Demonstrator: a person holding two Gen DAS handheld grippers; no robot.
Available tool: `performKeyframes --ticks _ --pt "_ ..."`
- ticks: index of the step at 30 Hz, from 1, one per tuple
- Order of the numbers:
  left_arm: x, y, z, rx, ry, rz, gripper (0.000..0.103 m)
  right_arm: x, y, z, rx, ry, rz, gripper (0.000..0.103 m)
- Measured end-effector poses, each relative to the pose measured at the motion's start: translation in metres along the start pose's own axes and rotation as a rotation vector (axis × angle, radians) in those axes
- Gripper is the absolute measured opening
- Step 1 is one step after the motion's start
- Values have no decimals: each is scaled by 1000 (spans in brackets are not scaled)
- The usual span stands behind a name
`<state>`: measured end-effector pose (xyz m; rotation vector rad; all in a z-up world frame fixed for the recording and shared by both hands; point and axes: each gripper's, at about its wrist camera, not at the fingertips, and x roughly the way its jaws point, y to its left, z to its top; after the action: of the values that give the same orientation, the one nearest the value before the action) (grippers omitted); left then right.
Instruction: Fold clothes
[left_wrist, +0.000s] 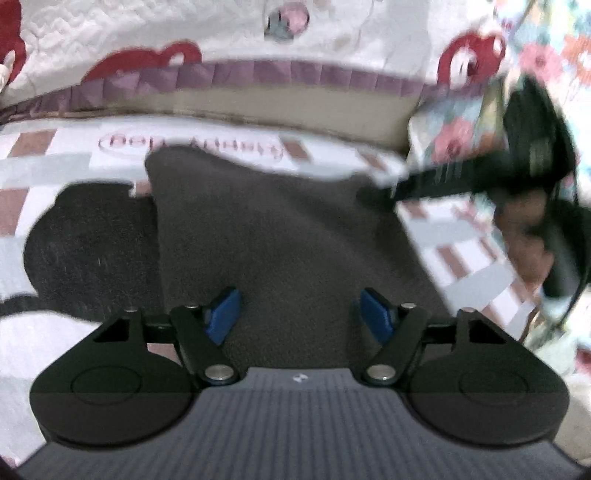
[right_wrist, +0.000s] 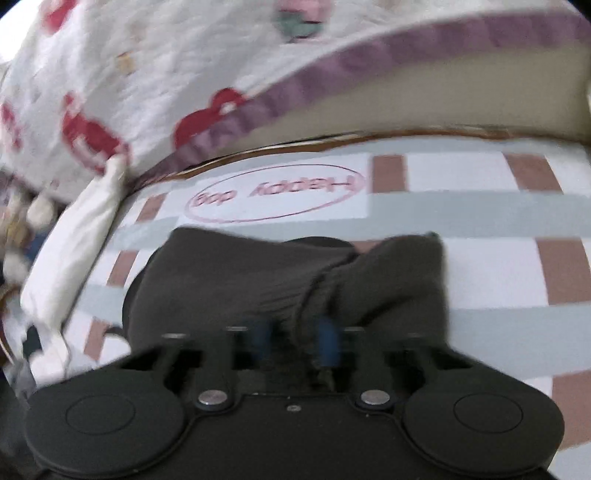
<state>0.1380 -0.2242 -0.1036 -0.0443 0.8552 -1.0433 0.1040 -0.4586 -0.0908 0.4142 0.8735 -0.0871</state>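
A dark grey garment (left_wrist: 273, 236) lies spread on the checked bedsheet (left_wrist: 40, 162), with a black piece of cloth (left_wrist: 85, 251) sticking out from under its left side. My left gripper (left_wrist: 299, 317) hovers open just over the garment's near part, with nothing between its blue pads (left_wrist: 221, 317). In the right wrist view, the right gripper (right_wrist: 294, 341) is closed on a bunched fold of the grey garment (right_wrist: 240, 280), which is lifted at that spot. The left wrist view shows that right gripper (left_wrist: 384, 192), held by a hand (left_wrist: 524, 236), at the garment's far right corner.
A white quilt (left_wrist: 221, 33) with red shapes and a purple border rises behind the sheet. Floral cloth (left_wrist: 454, 136) sits at the right. A white bag or pillow (right_wrist: 81, 229) lies off the sheet's left edge. An oval printed logo (right_wrist: 273, 192) marks the sheet beyond the garment.
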Motion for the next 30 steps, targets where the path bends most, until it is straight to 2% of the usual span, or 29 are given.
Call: performKeyframes --ticks 2,5,6,8,11,13,14,15,16,17,23,27,29,30 --pt "-16 9 8 -47 -85 -11 70 -3 27 -10 -143 -48 -17 13" --pt "-30 25 13 -80 -172 40 70 -11 80 -33 -457 -120 -57 13" --pt "-28 31 12 -86 -174 54 71 -10 94 -39 -520 -112 -39 12" --pt "-21 43 6 -120 -158 64 71 -6 106 -44 -535 -84 -27 13" --pt "-4 59 -4 -194 -101 40 71 4 99 -39 -446 -78 -44 16" --pt "7 65 -10 -232 -55 10 71 12 84 -28 -340 -72 -45 28" --pt "10 65 -11 -232 -47 9 71 15 75 -23 -285 -73 -45 29" --pt "12 63 -12 -221 -46 18 71 21 66 -17 -236 -62 -42 36" --pt "12 61 -13 -210 -45 24 71 27 58 -13 -192 -46 -47 51" --pt "12 62 -14 -211 -46 23 71 33 50 -10 -149 -29 -52 54" --pt "14 65 -16 -239 -49 23 71 63 10 1 49 -15 24 52" --pt "15 64 -16 -242 -57 25 71 70 17 11 26 -5 -13 51" --pt "14 64 -17 -240 -67 28 71 63 21 13 13 -14 -40 43" --pt "14 63 -17 -237 -72 29 71 58 25 14 -5 -21 -61 25"
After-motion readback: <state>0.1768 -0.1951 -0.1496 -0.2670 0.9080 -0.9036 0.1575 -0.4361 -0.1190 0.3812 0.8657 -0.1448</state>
